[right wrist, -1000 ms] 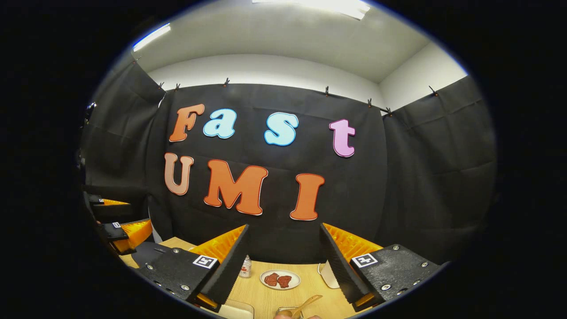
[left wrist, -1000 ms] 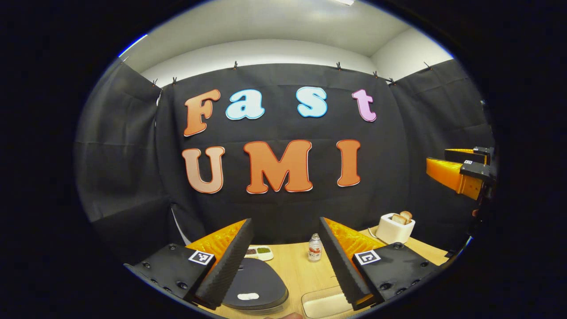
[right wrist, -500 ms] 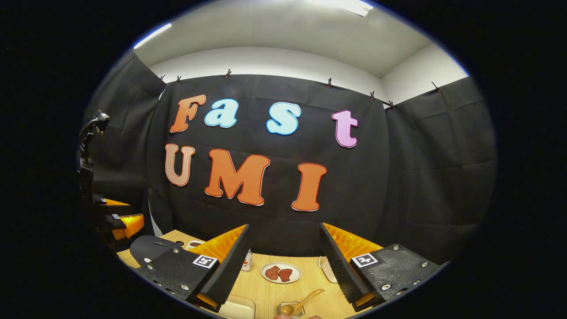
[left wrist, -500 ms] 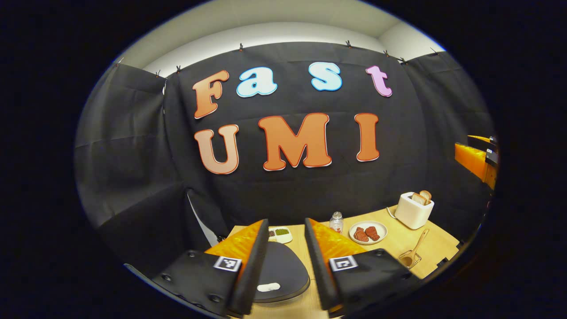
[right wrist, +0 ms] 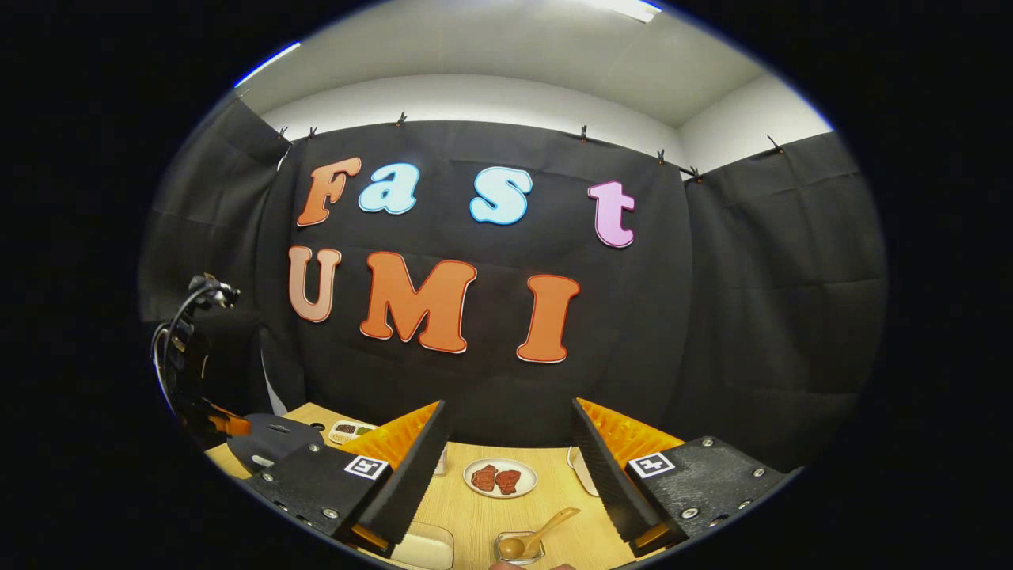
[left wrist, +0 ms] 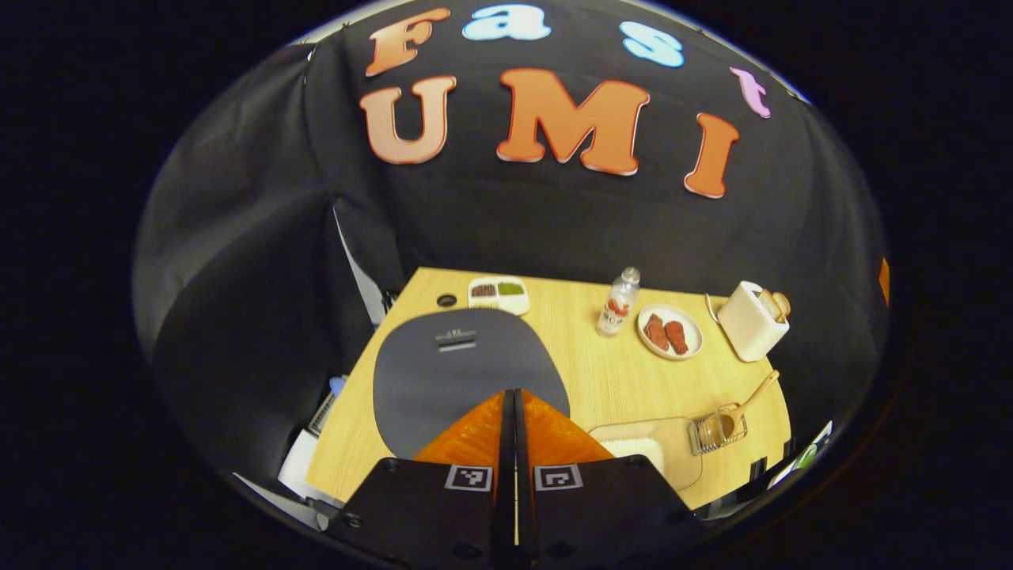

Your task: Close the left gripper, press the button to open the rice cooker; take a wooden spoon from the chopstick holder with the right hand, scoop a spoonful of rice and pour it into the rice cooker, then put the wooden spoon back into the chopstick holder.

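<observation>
Above a light wooden table (left wrist: 586,380) in a black-draped booth, the left gripper (left wrist: 514,396) points down at the dark grey lid of a rice cooker (left wrist: 463,368), its two fingers pressed together with nothing between them. Their tips sit over the near edge of the lid; whether they touch it cannot be told. The lid is down.

In the left gripper view, a wooden spoon (left wrist: 748,400) stands tilted in a wire chopstick holder (left wrist: 716,431) near the table's right front corner, its handle leaning up and to the right. Just beside the holder, a clear tray of white rice (left wrist: 645,451) lies partly behind the gripper. Farther back on the table stand a divided dish of dark and green seasonings (left wrist: 497,291), a small clear bottle (left wrist: 619,301), a white plate carrying two pieces of reddish meat (left wrist: 669,332), and a white toaster (left wrist: 752,321) with bread poking from its slots.

The right gripper (right wrist: 506,467) is held well above the table, its jaws spread wide and empty. In the right gripper view, the wooden spoon (right wrist: 538,537) and its holder (right wrist: 518,548) appear low between the fingers, apart from both. The plate of meat (right wrist: 498,478) lies beyond them, and a corner of the rice tray (right wrist: 423,548) shows beside the left finger. At the far left of that view, the rice cooker lid (right wrist: 273,437) sits beneath the other gripper and its trailing cable.
</observation>
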### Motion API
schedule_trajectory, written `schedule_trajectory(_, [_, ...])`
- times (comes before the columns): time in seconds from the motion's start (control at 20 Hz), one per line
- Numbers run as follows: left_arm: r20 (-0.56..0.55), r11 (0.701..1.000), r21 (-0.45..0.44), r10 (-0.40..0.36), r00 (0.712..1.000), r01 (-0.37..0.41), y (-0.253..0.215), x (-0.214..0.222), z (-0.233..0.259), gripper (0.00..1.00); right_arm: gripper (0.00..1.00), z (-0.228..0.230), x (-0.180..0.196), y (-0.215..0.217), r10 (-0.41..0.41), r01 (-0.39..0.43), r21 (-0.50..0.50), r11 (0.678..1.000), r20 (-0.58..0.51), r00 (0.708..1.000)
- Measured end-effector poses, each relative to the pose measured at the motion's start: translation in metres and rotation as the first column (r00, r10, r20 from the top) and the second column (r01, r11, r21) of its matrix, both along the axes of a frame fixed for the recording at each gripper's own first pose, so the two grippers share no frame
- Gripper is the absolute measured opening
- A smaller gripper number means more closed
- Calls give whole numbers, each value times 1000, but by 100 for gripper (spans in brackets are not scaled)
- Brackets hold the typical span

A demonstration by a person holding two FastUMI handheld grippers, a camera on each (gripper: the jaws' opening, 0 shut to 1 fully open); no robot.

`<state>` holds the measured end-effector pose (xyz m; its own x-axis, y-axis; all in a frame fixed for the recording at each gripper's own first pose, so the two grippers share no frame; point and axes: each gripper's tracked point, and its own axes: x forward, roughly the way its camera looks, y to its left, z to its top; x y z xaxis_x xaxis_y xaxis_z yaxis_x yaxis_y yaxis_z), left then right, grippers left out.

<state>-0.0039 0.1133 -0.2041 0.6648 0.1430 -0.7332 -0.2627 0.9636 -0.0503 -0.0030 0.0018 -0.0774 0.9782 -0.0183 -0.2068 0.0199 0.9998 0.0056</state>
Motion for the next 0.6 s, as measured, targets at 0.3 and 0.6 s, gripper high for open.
schedule_trajectory(0.3, [-243,967,-235,40,969,-99,26,-7,-47,4,95,-24,1,-3,-3,3,-3,1000,-50,999])
schedule_trajectory(0.6, [-351,918,-355,42,935,-174,16,-11,-80,6,95,-55,4,-13,-21,23,16,1000,-115,993])
